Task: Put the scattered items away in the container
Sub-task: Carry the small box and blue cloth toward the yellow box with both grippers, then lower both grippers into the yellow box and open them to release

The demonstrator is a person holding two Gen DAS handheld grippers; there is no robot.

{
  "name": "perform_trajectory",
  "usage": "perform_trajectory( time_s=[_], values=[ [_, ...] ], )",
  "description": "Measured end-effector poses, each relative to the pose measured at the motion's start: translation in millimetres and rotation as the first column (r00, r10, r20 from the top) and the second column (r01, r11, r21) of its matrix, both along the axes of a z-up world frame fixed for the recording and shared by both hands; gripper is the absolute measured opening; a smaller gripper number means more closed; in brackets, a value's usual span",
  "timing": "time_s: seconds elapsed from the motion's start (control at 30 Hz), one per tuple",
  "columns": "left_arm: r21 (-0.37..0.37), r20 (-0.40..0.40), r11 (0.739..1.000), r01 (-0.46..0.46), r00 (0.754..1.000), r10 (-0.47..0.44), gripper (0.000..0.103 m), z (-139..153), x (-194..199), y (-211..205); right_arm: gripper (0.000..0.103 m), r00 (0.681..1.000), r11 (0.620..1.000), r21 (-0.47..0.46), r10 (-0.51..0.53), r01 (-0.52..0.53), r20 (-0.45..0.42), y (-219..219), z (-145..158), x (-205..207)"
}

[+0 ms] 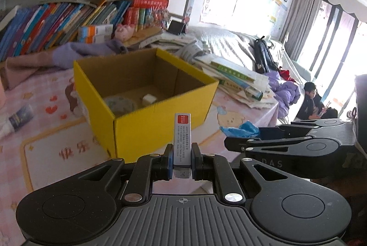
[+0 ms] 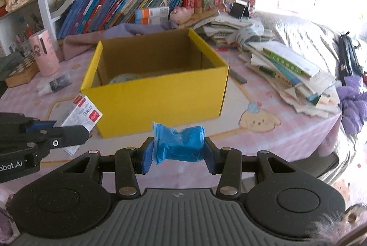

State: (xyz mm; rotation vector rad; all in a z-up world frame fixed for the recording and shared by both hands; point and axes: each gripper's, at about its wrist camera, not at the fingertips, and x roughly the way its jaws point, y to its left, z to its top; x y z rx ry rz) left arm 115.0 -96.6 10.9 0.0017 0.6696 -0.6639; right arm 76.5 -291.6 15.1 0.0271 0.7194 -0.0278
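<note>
Right now your left gripper [image 1: 181, 162] has its jaws nearly together, clamped on a small flat box [image 1: 182, 139] with a red label, standing upright out of the pads. Your right gripper [image 2: 177, 153] has its jaws partly apart, pressed on both ends of a crumpled blue packet [image 2: 179, 145].

Ahead of both sets of jaws, apart from them, sits the yellow box [image 2: 160, 94], open at the top, on the pink tablecloth [image 2: 275, 131].

Only your left view looks down into it: a round pale item [image 1: 120, 103] and a small white block [image 1: 148, 99] lie on its floor. Your right view shows just a pale sliver behind the near wall. It does show the flat box's broad printed face, which the left view gives edge-on.

Left of the yellow box lies a small dark tube [image 2: 55, 85], blurred in both views. Its label cannot be read.
</note>
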Motion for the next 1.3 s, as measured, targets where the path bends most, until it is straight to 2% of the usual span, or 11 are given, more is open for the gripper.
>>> perform_trajectory(
  time_s=[0.4,0.73,1.0,1.3],
  values=[
    [-0.006,0.093,0.998,-0.055,0.994,0.056,0.013,17.2,45.1,-27.0,0.042,0.990,0.996,-0.055,0.078,-0.071,0.120,-24.1,24.6,58.5],
    [0.030,0.121,0.981,-0.189,0.975,0.185,0.013,22.1,80.0,-43.7,0.042,0.968,0.976,-0.048,0.218,-0.214,0.123,-38.9,24.2,121.6],
    [0.083,0.106,0.952,-0.295,0.952,0.286,0.013,17.0,117.3,-43.2,0.042,0.925,0.927,-0.059,0.373,-0.369,0.072,-28.7,11.0,171.4],
    [0.226,0.048,0.939,-0.258,0.966,0.253,0.014,-7.4,178.6,-49.0,0.042,0.890,0.889,-0.059,0.451,-0.455,-0.069,-18.2,-18.7,240.3]
  ],
)
